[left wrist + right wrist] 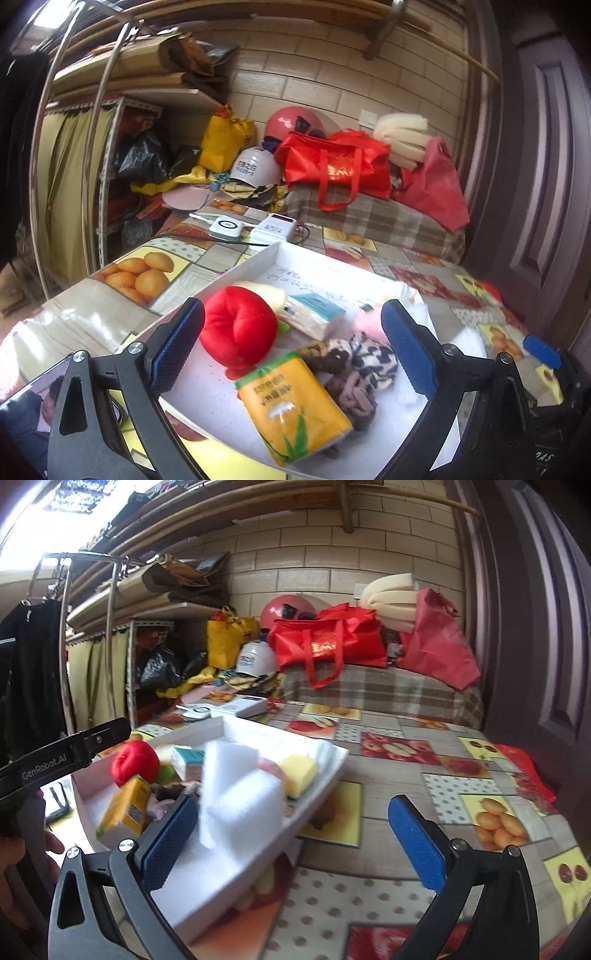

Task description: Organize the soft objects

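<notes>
Two tools are seen with their blue pads spread wide and nothing pinched between them: the left tool point(290, 354) is held over the near end of the white tray point(258, 264), and the right tool point(291, 840) is held at the tray's right edge, partly over the fruit-patterned bench point(399, 834). No earlier view is given for comparison. Nearest in the tray, between the left tool's pads, a yellow tissue pack point(291, 406) is laid flat, with a cluster of fabric hair scrunchies point(351, 373) just beside it on the right. Behind these, a red plush apple point(236, 325) is set toward the tray's left side, and a white-and-teal tissue pack point(314, 314) lies to its right, touching a pale yellow soft item point(266, 291) behind it. A pink soft item point(367, 321) is partly hidden behind the left tool's right pad. From the right wrist view, white foam blocks point(240, 794) are seen at the tray's near right side, blurred, close beside the right tool's left pad, and a yellow sponge point(299, 771) rests further along against the tray's right wall. Beyond the tray's far end, two white electronic devices point(245, 229) lie on the bench. Further still, red bags point(332, 166) and a white helmet point(255, 166) are piled on a plaid-covered surface against the tiled wall.
</notes>
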### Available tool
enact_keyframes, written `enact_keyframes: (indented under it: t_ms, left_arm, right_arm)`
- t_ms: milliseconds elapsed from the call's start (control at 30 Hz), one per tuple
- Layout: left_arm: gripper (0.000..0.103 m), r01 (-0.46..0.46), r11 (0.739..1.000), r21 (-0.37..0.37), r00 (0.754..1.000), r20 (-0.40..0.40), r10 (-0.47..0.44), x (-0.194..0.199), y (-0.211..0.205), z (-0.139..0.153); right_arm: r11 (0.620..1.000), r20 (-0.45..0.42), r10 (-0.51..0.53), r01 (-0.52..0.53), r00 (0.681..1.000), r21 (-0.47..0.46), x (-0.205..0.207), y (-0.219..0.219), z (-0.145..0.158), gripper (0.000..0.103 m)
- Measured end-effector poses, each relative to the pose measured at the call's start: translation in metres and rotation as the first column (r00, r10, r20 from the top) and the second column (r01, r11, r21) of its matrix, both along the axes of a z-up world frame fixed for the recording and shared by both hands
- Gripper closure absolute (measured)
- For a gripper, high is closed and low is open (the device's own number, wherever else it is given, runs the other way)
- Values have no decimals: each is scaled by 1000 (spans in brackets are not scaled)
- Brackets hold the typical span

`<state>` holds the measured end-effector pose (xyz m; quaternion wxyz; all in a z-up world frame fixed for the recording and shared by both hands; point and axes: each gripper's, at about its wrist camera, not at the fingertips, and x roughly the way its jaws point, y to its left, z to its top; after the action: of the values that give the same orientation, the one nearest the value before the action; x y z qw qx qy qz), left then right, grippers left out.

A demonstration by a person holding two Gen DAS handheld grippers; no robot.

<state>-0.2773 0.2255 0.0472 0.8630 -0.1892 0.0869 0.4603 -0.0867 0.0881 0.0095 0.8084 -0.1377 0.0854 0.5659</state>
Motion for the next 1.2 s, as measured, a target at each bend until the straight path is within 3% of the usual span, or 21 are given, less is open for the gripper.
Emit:
enact_keyframes:
  t_ms: [233, 367, 467, 567, 667, 733, 867, 1200]
  left_arm:
    - [6, 59, 994, 87, 985, -167, -44, 29, -41, 1]
    - [6, 129, 986, 106, 980, -169, -110, 37, -70, 3]
    - [6, 155, 984, 91, 978, -151, -141, 40, -83, 6]
    - [6, 91, 994, 58, 981, -177, -79, 41, -85, 6]
    - [6, 4, 1000, 9, 955, -297, -1, 49, -87, -3]
    - [6, -23, 1000, 10, 945, -326, 26, 49, -91, -5]
    - [6, 3, 1000, 22, 962, -274, 3, 41, -98, -3]
    - [6, 80, 995, 63, 968, -243, -63, 42, -112, 4]
  right_arm:
    - [991, -15, -122, 123, 992, 55, 20, -51, 5, 0]
    - [972, -62, -211, 216, 976, 96, 39, -83, 11, 0]
    - [967, -114, -217, 230, 970, 114, 51, -109, 12, 0]
    - [960, -149, -228, 248, 962, 127, 57, -130, 12, 0]
    - [955, -124, -249, 265, 960, 132, 54, -147, 11, 0]
    - [952, -102, -253, 267, 962, 152, 50, -156, 11, 0]
    - [941, -66, -238, 247, 969, 229, 40, -168, 12, 0]
    - [935, -90, -236, 251, 968, 250, 46, -173, 12, 0]
